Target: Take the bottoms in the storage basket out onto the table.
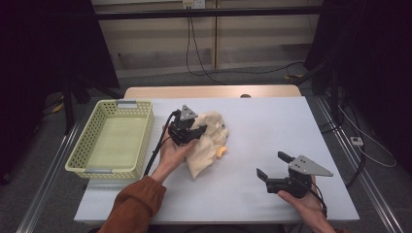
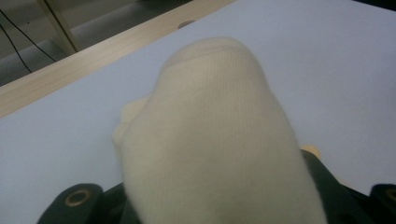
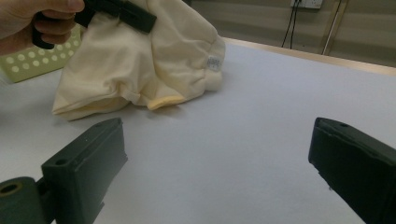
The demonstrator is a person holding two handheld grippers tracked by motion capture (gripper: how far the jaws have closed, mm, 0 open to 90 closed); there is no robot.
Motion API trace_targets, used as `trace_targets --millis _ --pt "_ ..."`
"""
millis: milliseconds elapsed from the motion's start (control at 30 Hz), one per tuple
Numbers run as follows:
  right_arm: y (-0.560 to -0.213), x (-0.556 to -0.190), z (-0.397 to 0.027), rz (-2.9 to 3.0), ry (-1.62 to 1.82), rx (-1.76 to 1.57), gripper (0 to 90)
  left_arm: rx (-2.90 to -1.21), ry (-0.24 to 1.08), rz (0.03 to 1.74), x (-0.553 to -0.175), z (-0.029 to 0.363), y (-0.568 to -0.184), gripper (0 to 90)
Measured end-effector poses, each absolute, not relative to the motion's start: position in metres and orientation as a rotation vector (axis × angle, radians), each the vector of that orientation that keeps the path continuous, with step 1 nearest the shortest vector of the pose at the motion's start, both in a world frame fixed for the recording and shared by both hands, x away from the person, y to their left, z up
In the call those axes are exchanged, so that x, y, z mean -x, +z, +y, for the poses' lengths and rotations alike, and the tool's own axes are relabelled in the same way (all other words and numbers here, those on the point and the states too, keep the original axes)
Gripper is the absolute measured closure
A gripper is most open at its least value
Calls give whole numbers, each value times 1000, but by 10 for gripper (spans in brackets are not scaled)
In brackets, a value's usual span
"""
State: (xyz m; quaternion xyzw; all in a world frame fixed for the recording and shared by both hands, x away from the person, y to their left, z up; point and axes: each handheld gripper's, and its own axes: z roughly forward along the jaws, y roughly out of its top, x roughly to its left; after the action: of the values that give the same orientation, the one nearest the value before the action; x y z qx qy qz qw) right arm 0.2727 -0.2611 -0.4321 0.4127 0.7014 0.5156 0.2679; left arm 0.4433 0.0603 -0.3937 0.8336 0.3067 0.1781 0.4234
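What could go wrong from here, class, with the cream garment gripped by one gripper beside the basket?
The left gripper pinches just one fold of the cream garment, so the cloth could slip free. The rest lies bunched on the table and may drag or catch the basket rim. The right gripper stands open and apart, giving no support.

basket (image 1: 114,141) left of garment (image 1: 209,141), on table (image 1: 272,126)

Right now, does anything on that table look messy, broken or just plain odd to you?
Only the cream cloth: it sits crumpled in a heap on the table, beside the green basket, with the left gripper clamped on a fold. The right gripper waits open and apart from it. Nothing looks spilled or damaged.
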Motion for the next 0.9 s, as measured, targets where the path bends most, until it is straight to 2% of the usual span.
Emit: trace_targets --millis 433,600,733,900 --pt "-432 -272 -261 1895 1390 -1111 38 -2163 459 755 -446 55 -413 667" --pt "-432 -272 -261 1895 1388 -1111 38 -2198 412 749 -446 50 -421 650" --pt "-432 -272 -261 1895 1388 -1111 38 -2201 459 756 -443 46 -427 647" --pt "-432 -272 -261 1894 1392 -1111 37 -2208 398 734 -447 43 -436 613"
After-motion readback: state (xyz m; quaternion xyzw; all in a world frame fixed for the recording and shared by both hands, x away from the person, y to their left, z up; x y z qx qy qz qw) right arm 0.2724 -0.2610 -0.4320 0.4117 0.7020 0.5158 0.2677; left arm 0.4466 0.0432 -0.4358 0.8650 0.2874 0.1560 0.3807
